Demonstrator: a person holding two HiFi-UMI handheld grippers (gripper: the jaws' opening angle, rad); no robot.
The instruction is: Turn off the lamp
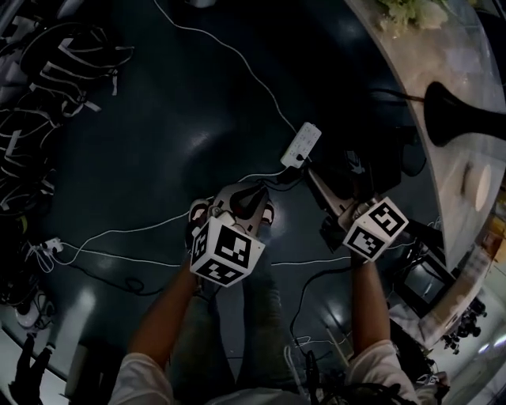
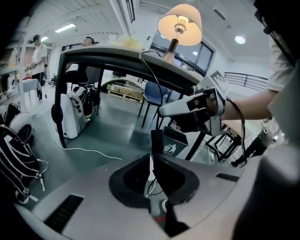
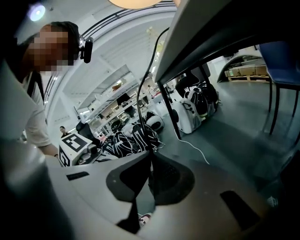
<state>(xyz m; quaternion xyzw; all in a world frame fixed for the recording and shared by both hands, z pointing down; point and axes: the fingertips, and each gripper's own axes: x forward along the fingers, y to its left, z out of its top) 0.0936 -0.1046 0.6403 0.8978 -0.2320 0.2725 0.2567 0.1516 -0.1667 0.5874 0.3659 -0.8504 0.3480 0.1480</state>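
Observation:
The lamp (image 2: 180, 23) stands lit on the dark table (image 2: 112, 54), its cream shade glowing, and its thin black cable (image 2: 149, 70) loops down over the table edge. From above, its dark base (image 1: 455, 115) sits on the pale curved tabletop (image 1: 419, 71). In the right gripper view only the lower rim of the lamp shade (image 3: 136, 2) shows at the top, with the cable (image 3: 149, 79) hanging below it. My left gripper (image 2: 152, 157) is shut on nothing, low over the floor. My right gripper (image 3: 151, 157) is shut and empty too, near the table's underside. Both grippers (image 1: 254, 192) (image 1: 310, 170) are well below the lamp.
A white power strip (image 1: 302, 145) and white cords lie on the dark floor. A small bin (image 2: 176, 143) and a blue chair (image 2: 157, 91) stand under the table. Bags (image 2: 77, 112) lean by a table leg. Black-and-white backpacks (image 1: 55, 55) are piled at the left.

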